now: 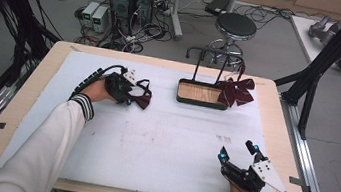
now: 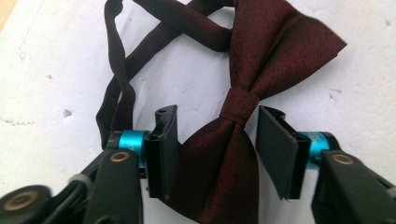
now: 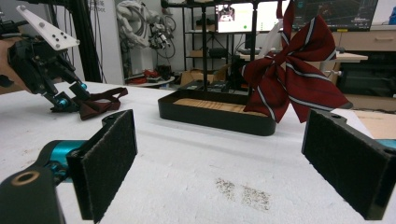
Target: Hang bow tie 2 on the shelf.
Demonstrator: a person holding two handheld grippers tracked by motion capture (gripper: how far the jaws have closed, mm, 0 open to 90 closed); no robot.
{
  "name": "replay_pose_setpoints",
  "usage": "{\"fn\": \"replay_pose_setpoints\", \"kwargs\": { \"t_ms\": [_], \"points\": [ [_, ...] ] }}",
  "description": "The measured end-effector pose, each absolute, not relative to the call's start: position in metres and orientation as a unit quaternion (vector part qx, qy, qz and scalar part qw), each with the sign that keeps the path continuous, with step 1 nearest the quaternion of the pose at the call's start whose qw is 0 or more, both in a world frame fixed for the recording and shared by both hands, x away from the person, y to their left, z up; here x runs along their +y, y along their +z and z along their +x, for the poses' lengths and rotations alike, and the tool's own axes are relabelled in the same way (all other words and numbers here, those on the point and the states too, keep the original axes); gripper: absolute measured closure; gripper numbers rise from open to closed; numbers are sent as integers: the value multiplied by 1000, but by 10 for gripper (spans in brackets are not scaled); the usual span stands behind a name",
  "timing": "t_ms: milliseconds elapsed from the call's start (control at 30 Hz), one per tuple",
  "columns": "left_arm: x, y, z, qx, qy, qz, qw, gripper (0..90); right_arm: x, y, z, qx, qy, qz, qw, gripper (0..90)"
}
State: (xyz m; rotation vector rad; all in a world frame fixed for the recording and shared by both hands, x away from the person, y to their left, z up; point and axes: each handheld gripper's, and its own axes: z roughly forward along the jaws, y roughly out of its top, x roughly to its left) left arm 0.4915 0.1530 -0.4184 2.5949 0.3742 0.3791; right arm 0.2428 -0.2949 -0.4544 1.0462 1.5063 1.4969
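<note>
No text, label, brand or number can be read in any of the three views. In the right gripper view, writing or graphics are displayed on the monitors (image 3: 243, 16) at the back of the room, but they are too small and blurred to be made out. Faint grey marks (image 1: 223, 139) are printed on the white sheet covering the worktop (image 1: 51, 66); they cannot be deciphered.

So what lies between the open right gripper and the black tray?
Nothing: in the high view, bare white mat runs from the right gripper to the black tray, apart from faint marks.
</note>
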Motion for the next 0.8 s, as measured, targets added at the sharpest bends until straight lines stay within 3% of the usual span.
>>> {"fn": "replay_pose_setpoints", "kwargs": {
  "t_ms": [467, 800],
  "points": [
    [143, -413, 493, 115, 124, 965, 201, 737, -295, -454, 243, 589, 587, 409, 377, 94],
    [142, -411, 490, 123, 126, 962, 207, 750, -295, -454, 243, 589, 587, 410, 375, 94]
  ]
}}
